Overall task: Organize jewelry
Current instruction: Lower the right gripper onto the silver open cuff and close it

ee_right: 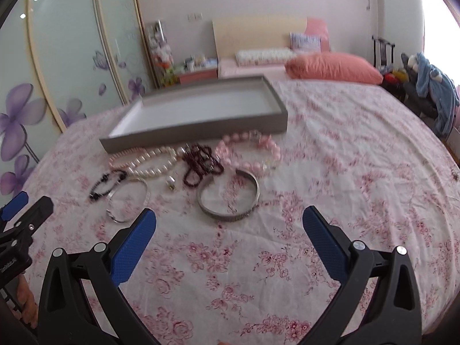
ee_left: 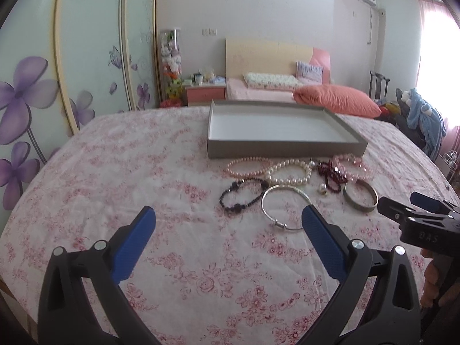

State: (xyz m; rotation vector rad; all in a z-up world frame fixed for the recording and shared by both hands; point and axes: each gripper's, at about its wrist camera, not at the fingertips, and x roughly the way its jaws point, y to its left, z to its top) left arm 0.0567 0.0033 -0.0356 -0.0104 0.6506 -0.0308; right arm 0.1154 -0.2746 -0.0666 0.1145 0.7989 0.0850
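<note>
The left gripper (ee_left: 228, 218) and the right gripper (ee_right: 229, 218) both hung spread and empty over the floral bedsheet (ee_right: 345, 149), nothing yet sorted: every bracelet (ee_left: 287, 172) and bangle (ee_right: 228, 198) lay just before the bare grey tray (ee_left: 284, 145).

The bed's sheet (ee_left: 143, 172) is white with a pink rose print. On it, the tray (ee_left: 284, 145) is grey outside and white inside. The bead bracelets run pale pink (ee_left: 248, 166), cream pearl (ee_left: 289, 174), dark red (ee_left: 330, 174), glossy pink (ee_left: 352, 166) and black (ee_left: 243, 194); the two bangles, thin (ee_left: 286, 210) and broad (ee_left: 360, 198), are silver. Both the left gripper (ee_left: 228, 220) and the right gripper (ee_right: 230, 220) are black with blue dotted pads. The pillow (ee_left: 336, 99) is coral, and the wardrobe doors (ee_left: 86, 57) are pale green with purple flowers.
</note>
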